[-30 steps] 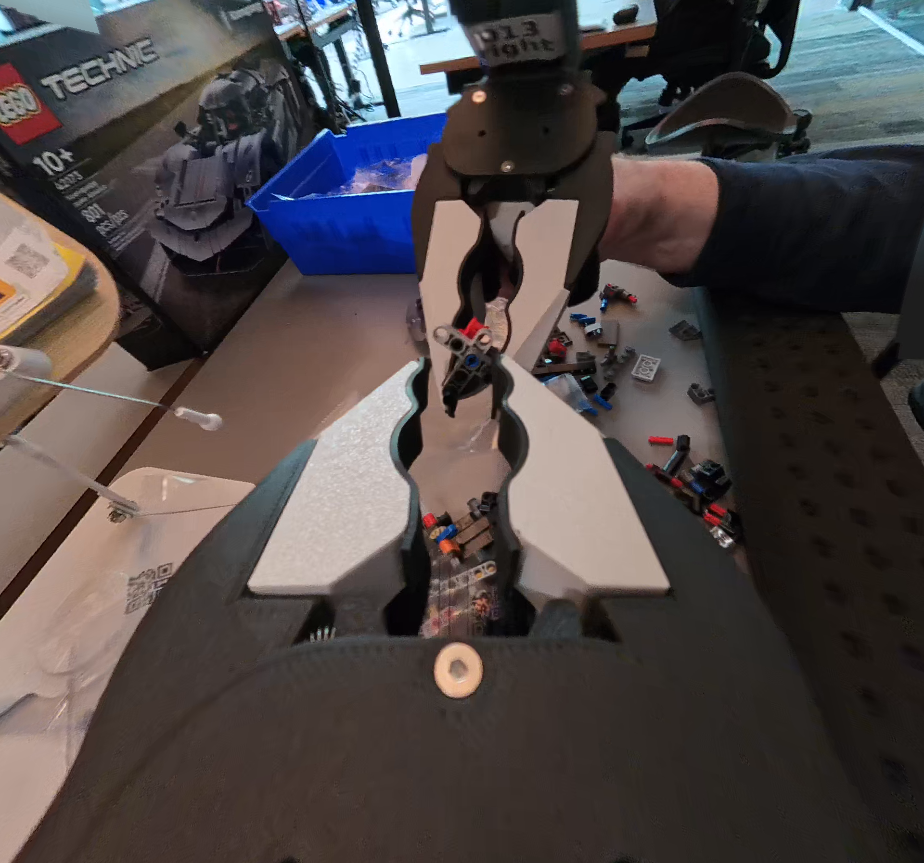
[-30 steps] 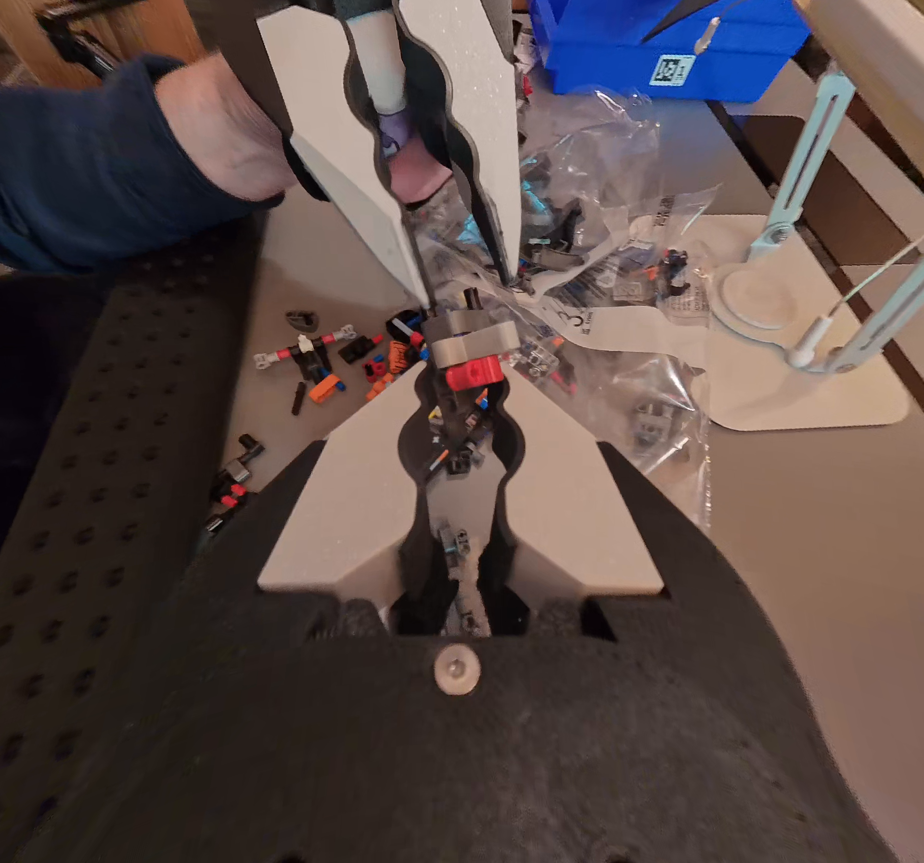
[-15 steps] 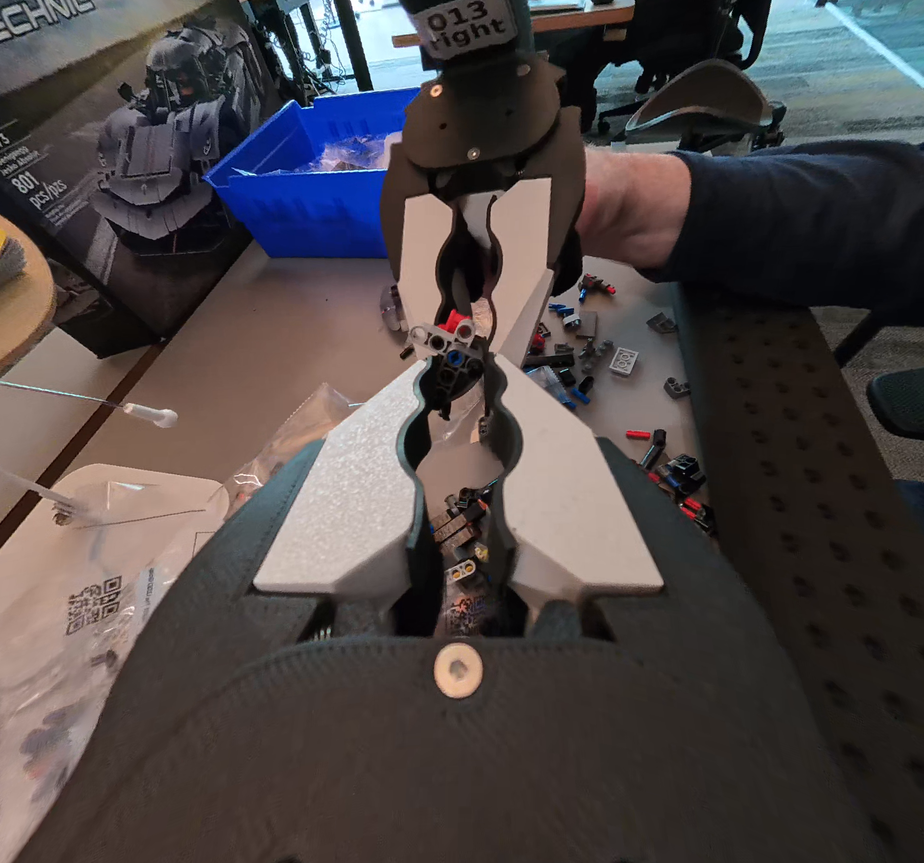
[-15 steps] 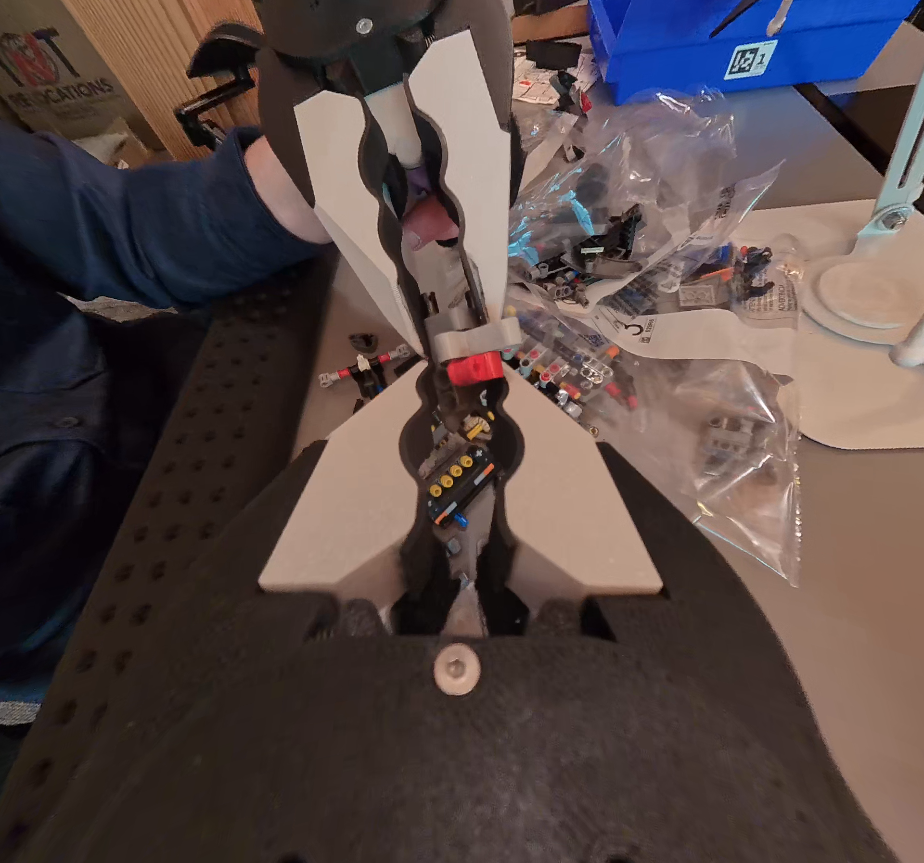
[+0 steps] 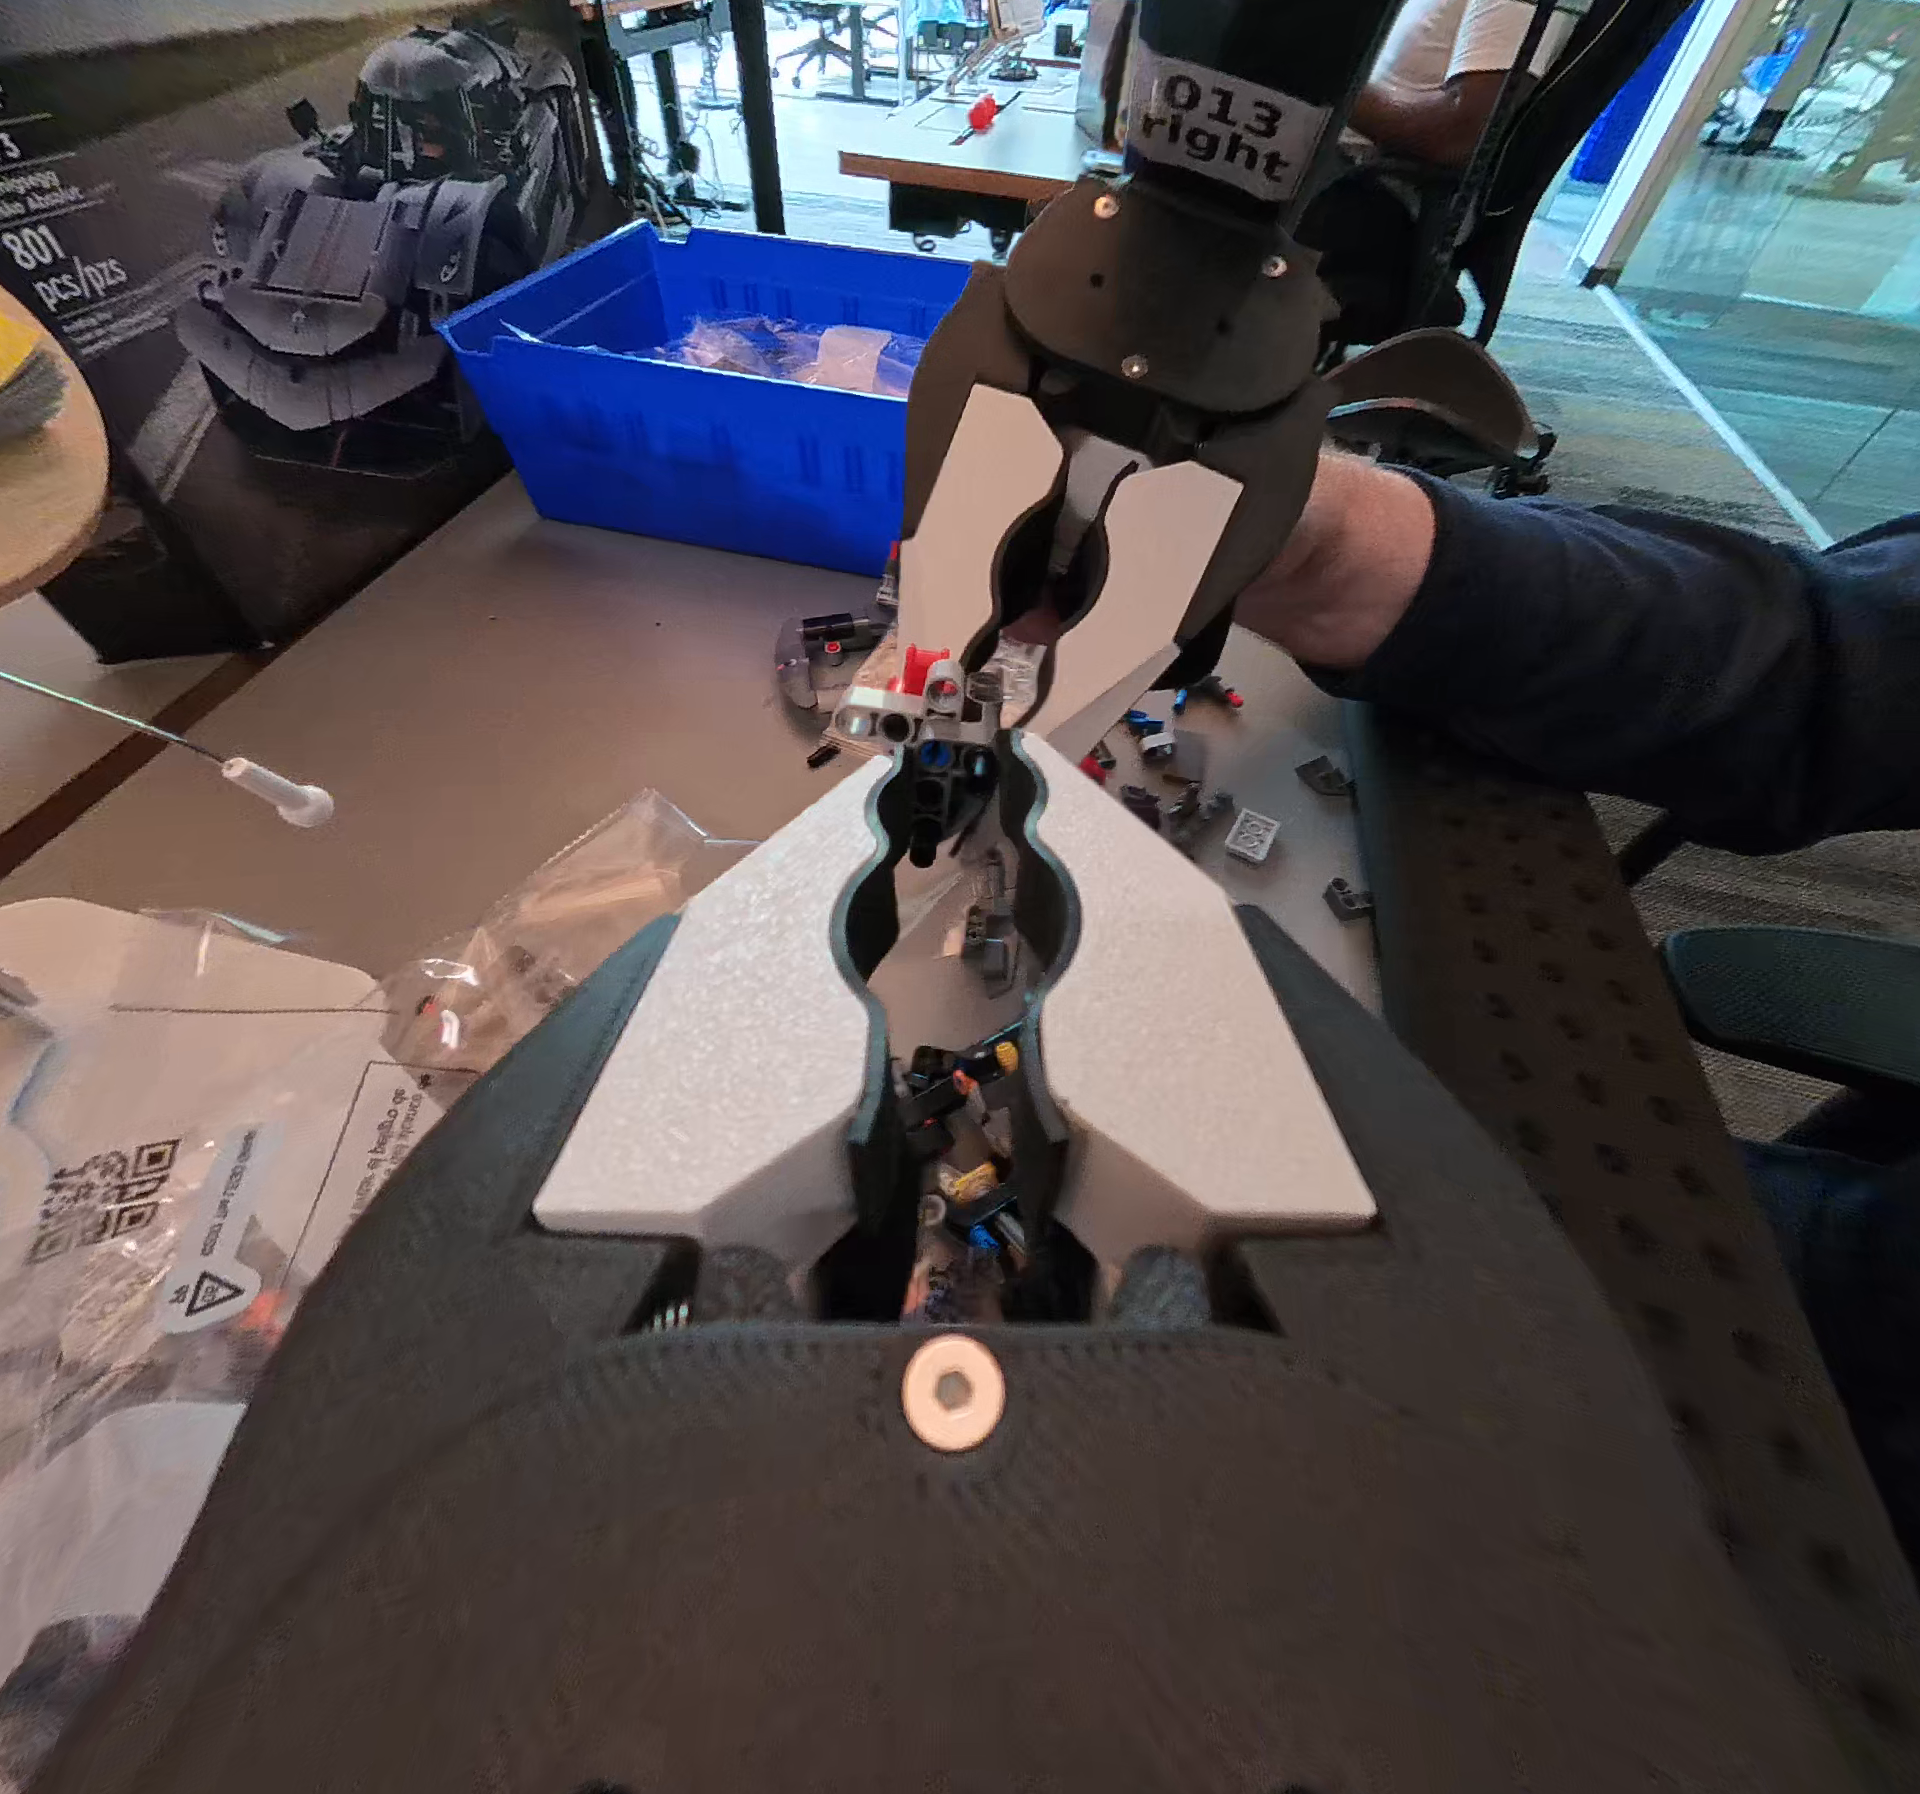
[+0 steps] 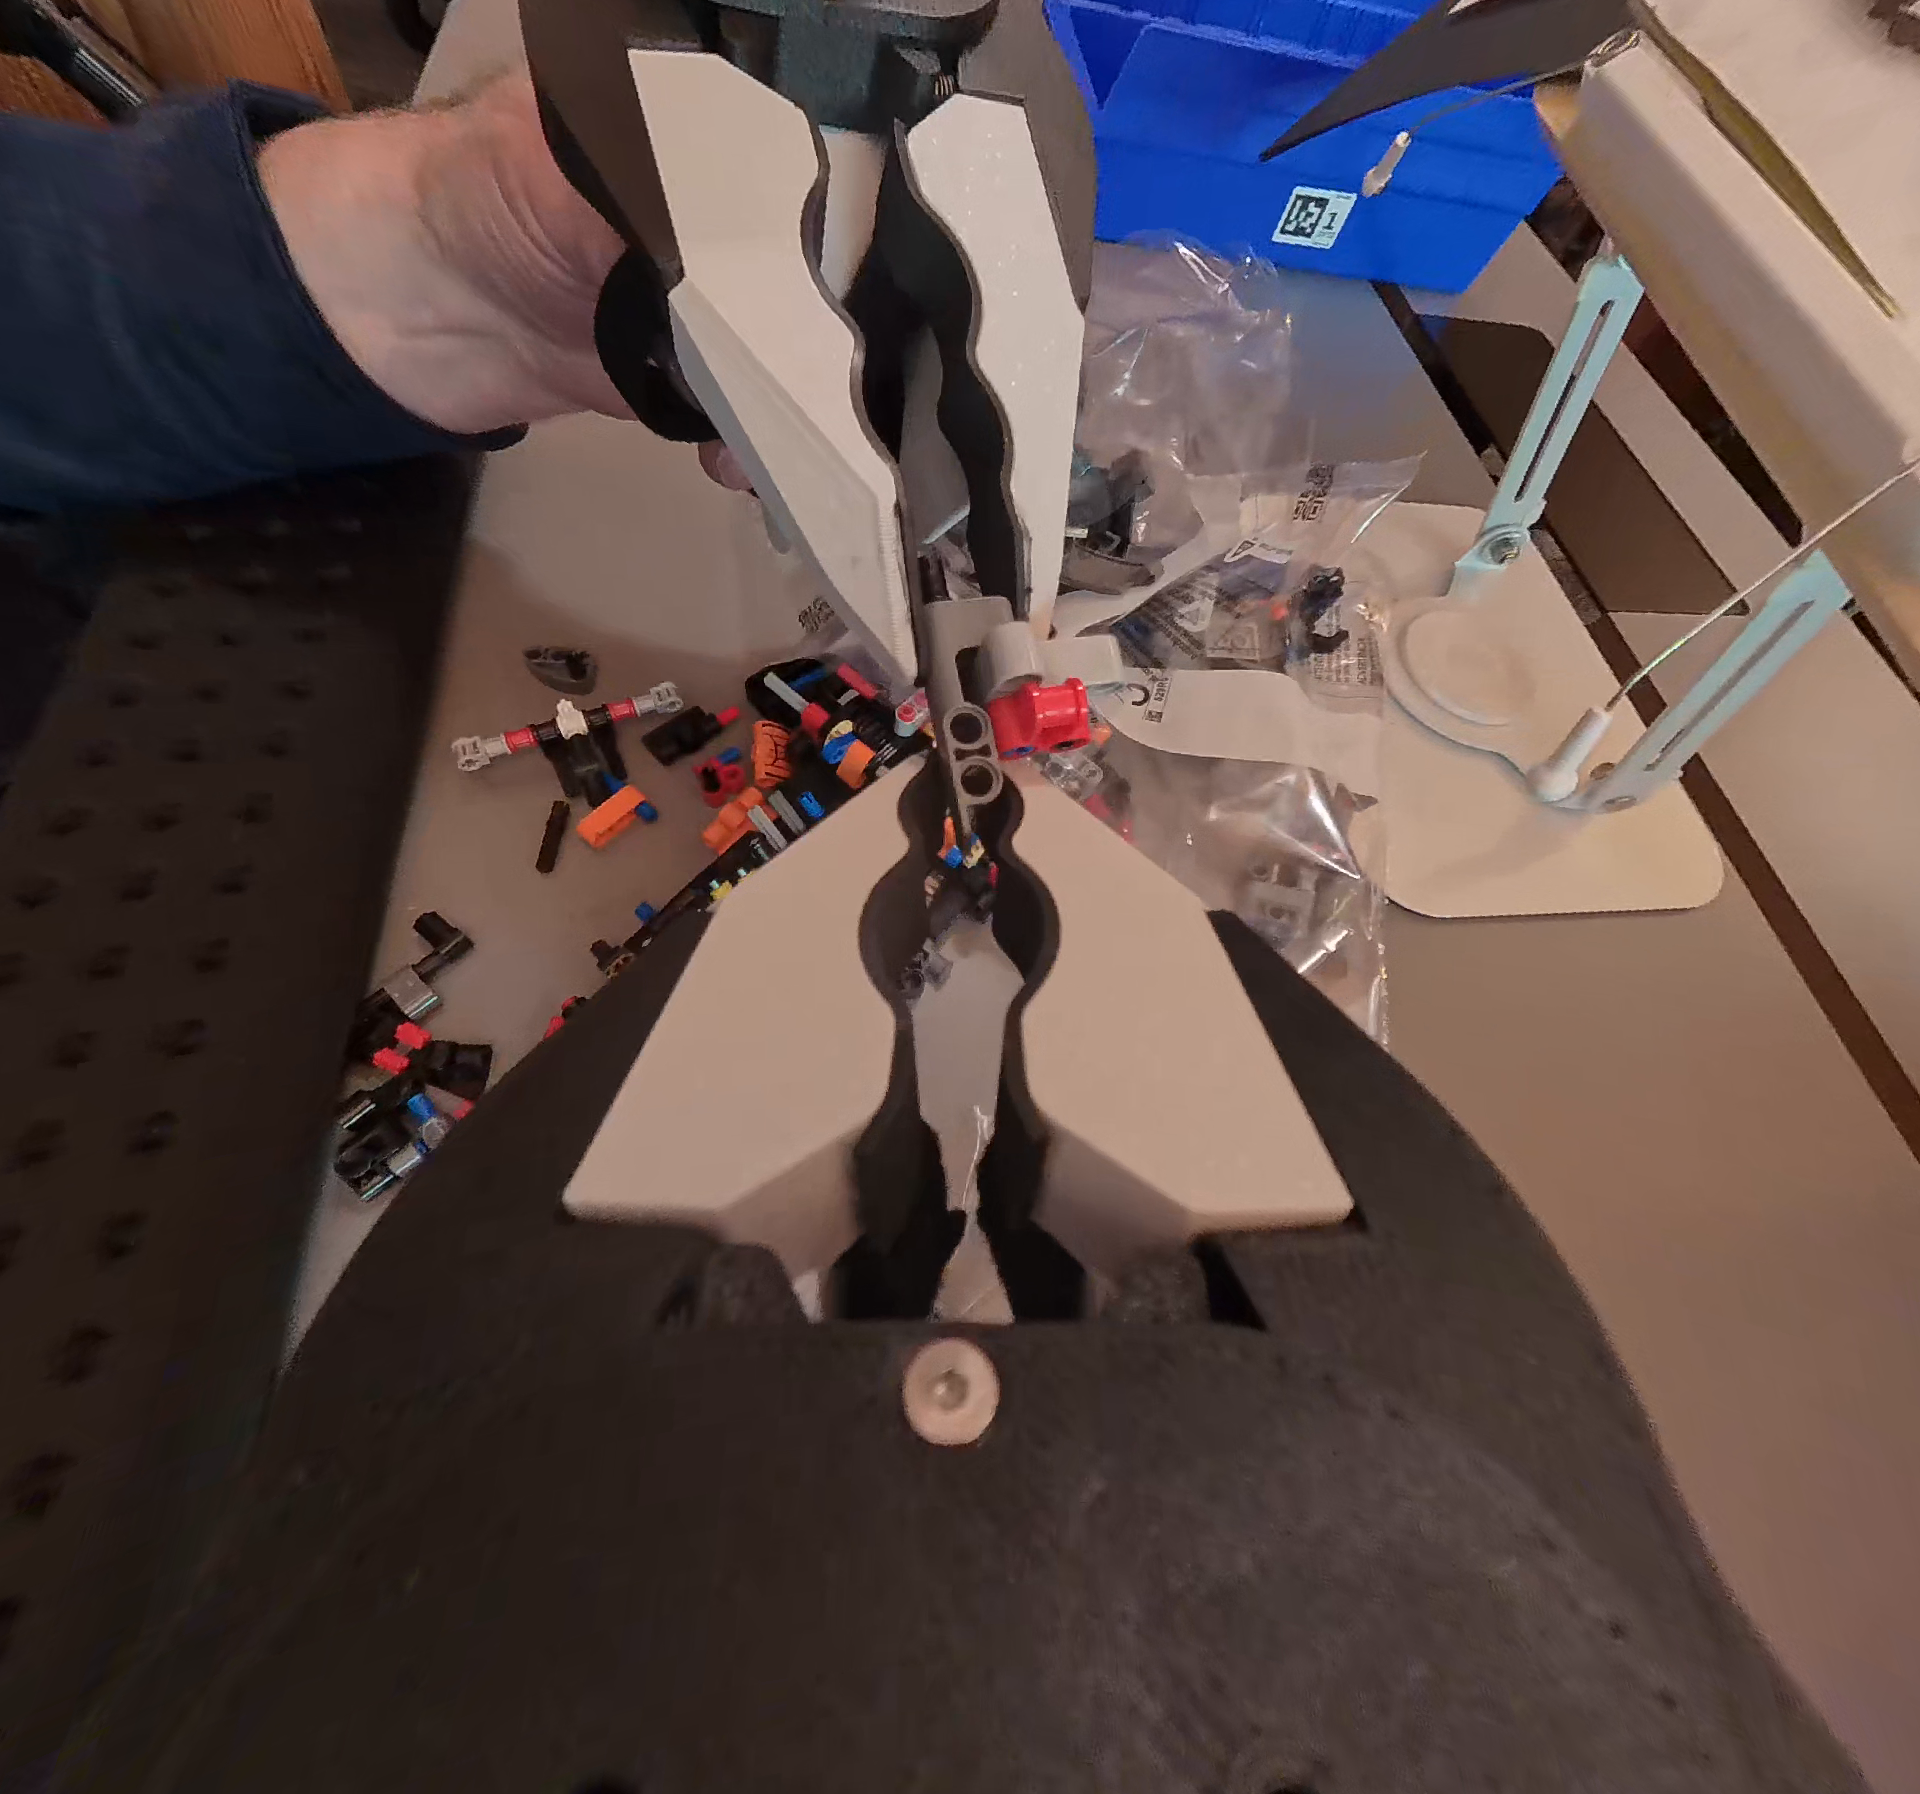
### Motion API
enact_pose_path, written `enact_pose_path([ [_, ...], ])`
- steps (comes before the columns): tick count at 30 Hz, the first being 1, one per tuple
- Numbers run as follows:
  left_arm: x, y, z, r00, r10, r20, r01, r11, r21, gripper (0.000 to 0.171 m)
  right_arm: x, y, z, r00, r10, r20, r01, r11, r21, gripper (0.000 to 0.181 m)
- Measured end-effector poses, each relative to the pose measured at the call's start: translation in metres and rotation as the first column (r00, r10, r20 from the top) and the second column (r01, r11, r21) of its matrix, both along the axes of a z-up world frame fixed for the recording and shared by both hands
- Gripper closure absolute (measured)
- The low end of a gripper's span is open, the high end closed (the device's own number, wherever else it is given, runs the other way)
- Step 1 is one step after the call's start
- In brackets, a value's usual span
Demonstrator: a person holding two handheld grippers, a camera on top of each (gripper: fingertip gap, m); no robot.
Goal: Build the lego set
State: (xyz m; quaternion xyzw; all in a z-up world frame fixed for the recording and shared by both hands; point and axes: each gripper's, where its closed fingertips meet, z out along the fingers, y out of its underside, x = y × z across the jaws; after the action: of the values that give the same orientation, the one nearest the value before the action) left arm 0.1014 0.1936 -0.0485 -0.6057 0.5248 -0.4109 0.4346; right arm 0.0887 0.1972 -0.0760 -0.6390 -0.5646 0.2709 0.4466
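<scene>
A small lego assembly is held in the air between both grippers. In the left wrist view my left gripper (image 5: 943,773) is shut on its black part with a blue pin (image 5: 938,788). The right gripper (image 5: 971,695) comes down from above, shut at the light grey and red part (image 5: 902,697). In the right wrist view my right gripper (image 6: 964,788) is shut on a dark grey beam with two holes (image 6: 974,755). A red piece (image 6: 1039,716) sticks out to the right of it. The left gripper (image 6: 977,617) pinches the assembly's top end.
Loose lego pieces (image 6: 727,768) lie on the grey table, with plastic bags of parts (image 6: 1247,601) (image 5: 208,1173). A blue bin (image 5: 675,435) and the set's box (image 5: 260,186) stand behind. A black perforated mat (image 6: 156,861) and a white stand (image 6: 1558,809) flank the work area. Only a small space, under 4 cm, lies between the two pairs of fingers.
Both grippers stay shut and joined at the assembly. They have turned against each other: the grey beam now stands upright and the red piece has swung out to the side.
</scene>
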Motion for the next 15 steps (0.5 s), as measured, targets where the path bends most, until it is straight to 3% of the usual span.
enact_pose_path([
  [15, -0.004, 0.008, -0.004, 0.999, 0.044, -0.032, -0.041, 0.996, 0.076, 0.158, 0.01, 0.005, 0.013, 0.999, -0.032, -0.039, 0.034, 0.997, 0.067, 0.17],
])
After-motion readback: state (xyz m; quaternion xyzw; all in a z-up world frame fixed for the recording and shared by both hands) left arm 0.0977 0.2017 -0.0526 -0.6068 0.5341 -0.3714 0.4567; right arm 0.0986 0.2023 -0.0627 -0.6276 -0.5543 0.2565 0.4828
